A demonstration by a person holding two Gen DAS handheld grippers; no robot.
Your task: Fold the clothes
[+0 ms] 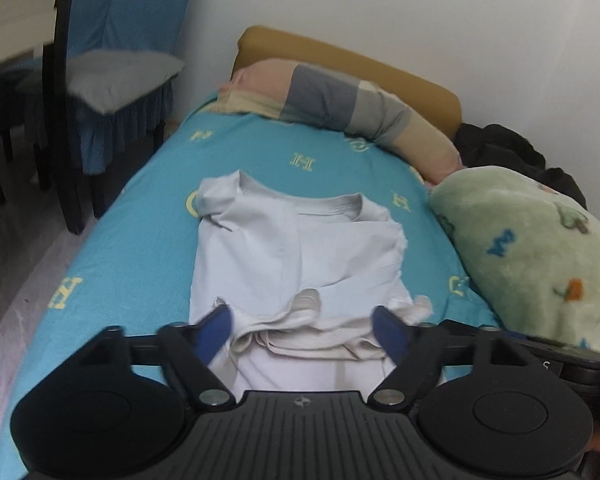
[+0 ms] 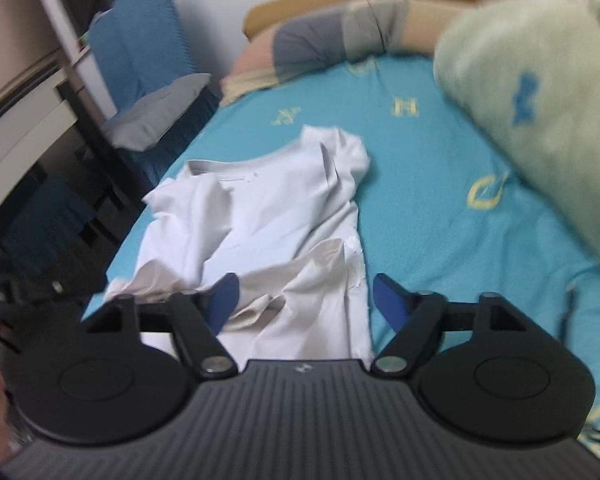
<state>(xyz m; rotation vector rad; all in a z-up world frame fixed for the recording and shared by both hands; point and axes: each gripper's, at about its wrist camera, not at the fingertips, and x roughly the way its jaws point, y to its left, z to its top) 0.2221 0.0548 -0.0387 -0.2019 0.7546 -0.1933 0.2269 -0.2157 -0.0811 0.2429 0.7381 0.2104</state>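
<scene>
A pale grey T-shirt (image 1: pixel 300 248) lies on the turquoise bed sheet (image 1: pixel 140 240), sides folded in, collar toward the headboard, hem bunched at the near end. My left gripper (image 1: pixel 304 328) is open, its blue fingertips (image 1: pixel 216 330) on either side of the bunched hem, just above it. In the right wrist view the same shirt (image 2: pixel 260 220) lies crumpled to the left. My right gripper (image 2: pixel 304 300) is open over the shirt's near right edge, holding nothing.
A green fleece blanket (image 1: pixel 540 256) lies on the bed's right side. A striped pillow (image 1: pixel 340 100) lies along the tan headboard (image 1: pixel 340 60). A blue-covered chair (image 1: pixel 112 80) with a grey cushion stands left of the bed. Dark clothing (image 1: pixel 512 152) lies behind the blanket.
</scene>
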